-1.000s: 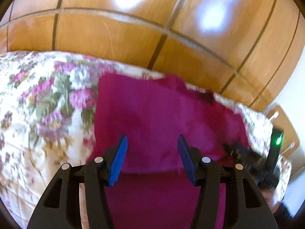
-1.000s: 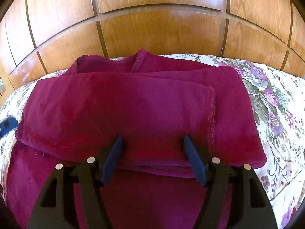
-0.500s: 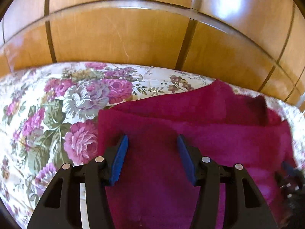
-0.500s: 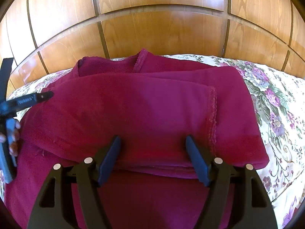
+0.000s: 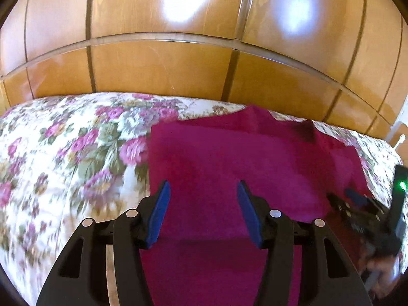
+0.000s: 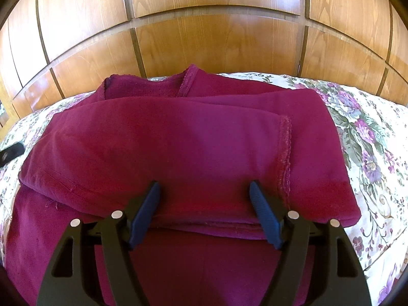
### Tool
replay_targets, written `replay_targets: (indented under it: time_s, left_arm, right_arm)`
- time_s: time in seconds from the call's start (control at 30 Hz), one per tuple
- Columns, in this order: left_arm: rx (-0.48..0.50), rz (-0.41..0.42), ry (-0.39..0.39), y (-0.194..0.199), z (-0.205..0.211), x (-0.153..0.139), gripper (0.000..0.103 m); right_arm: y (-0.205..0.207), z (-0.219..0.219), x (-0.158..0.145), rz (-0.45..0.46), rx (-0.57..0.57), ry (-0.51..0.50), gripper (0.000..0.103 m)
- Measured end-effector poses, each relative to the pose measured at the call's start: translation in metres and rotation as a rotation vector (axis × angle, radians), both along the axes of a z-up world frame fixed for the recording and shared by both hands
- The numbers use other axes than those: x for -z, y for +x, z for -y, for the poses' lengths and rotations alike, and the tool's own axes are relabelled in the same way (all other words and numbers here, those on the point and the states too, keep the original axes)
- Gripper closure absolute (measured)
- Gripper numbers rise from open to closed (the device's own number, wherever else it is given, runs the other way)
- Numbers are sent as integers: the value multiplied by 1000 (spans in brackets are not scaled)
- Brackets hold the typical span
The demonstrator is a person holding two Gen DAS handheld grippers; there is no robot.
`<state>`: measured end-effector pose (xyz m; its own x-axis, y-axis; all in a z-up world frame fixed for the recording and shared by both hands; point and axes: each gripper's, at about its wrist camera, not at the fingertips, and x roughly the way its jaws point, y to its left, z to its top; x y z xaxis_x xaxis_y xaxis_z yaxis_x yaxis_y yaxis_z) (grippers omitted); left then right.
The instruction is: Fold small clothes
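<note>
A magenta garment (image 5: 229, 158) lies folded on the floral bedspread (image 5: 63, 153). In the right wrist view the garment (image 6: 178, 140) shows an upper layer doubled over a lower one, with a stitched hem on the right and a neckline at the far end. My left gripper (image 5: 203, 186) is open above the garment's left part, with nothing between its blue pads. My right gripper (image 6: 204, 186) is open over the near fold edge and grips nothing. It also appears, blurred, as the right gripper (image 5: 349, 199) at the garment's right side in the left wrist view.
A glossy wooden panelled wall (image 6: 216, 46) rises right behind the bed. Floral bedspread (image 6: 369, 140) lies bare to the right of the garment and widely to its left. One black finger (image 6: 11, 151) of the left gripper shows at the left edge. A person's blurred hand (image 5: 382, 267) holds the right gripper.
The left gripper swung in toward the garment's left edge half a second ago, then drew back out to the left. The right gripper stayed put, its jaws a little wider.
</note>
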<state>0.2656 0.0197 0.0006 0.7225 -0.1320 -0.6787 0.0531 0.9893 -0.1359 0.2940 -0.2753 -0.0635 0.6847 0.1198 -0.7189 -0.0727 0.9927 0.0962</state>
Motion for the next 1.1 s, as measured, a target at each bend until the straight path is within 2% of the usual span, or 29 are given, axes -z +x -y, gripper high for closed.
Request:
replay_targets:
  time_s: [0.4,0.53,0.6,0.67,0.73,0.83,0.97,1.1]
  left_arm:
    - [3,-29,-19,-69,-8,10,49]
    - [-3,-29,25,-83,-10,15,49]
    - [-6,-31,29,-89,-12,17,49]
    - [-10,-43,30,-97,-15,22,49]
    - [-14,-58,34,-102,-17,27,49]
    - [-21,-80,36,-113,-22,34,49]
    - [-25,-104,42,-127,-30,43,49]
    - [-21,-111,28,-142,-42,45,49]
  right_arm:
    - [-1,-1,-1,0,1,-15,30]
    - [-1,-3,-2,0,7,-42,28]
    - [-1,-6,-2,-1,12,-63,26]
    - [-1,-9,-2,-5,33,-111,17]
    - [0,-11,-4,-10,49,-144,14]
    - [-5,-9,-7,-11,80,-174,2]
    - [-19,5,-15,-34,80,-99,2]
    - [-51,19,-25,-31,53,-94,2]
